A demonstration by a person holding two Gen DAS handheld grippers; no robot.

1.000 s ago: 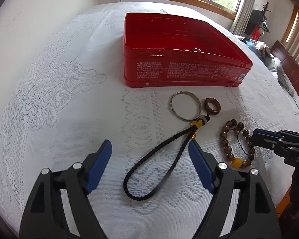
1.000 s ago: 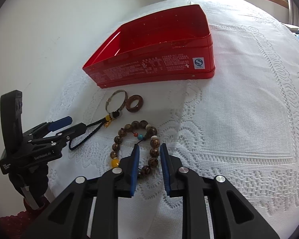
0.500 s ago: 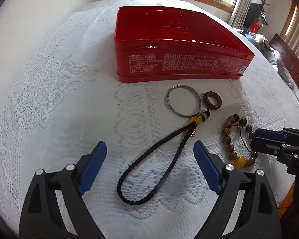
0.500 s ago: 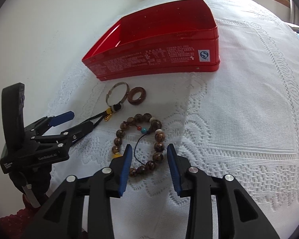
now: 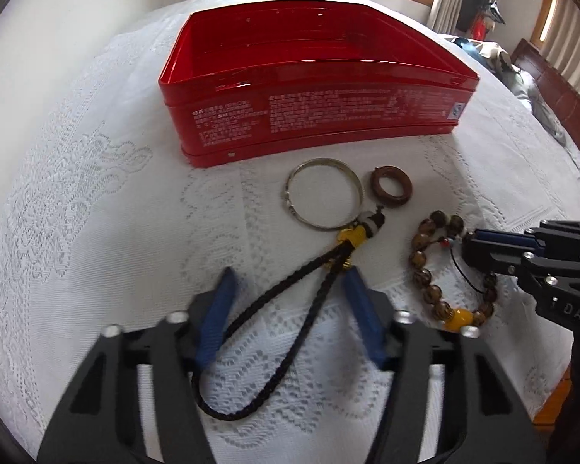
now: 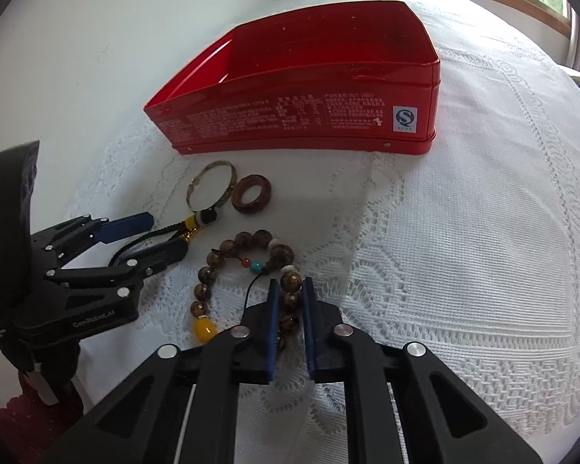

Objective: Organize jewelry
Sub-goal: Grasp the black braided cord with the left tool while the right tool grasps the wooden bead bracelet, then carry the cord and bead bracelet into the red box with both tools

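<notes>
Brown wooden bead bracelet (image 6: 251, 270) lies near the table's front edge, pinched by the right gripper (image 6: 289, 301). Left gripper (image 5: 288, 290) is closing around the black braided cord loop (image 5: 274, 332), not yet pressing it. Picking-up step; next, lift both into the red tin box (image 5: 309, 89).

Red tin (image 5: 317, 112) (white print), white lace cloth (image 5: 96, 201), black braided cord (image 5: 290, 301), brown beads (image 6: 247, 274), blue pads (image 6: 272, 321).
</notes>
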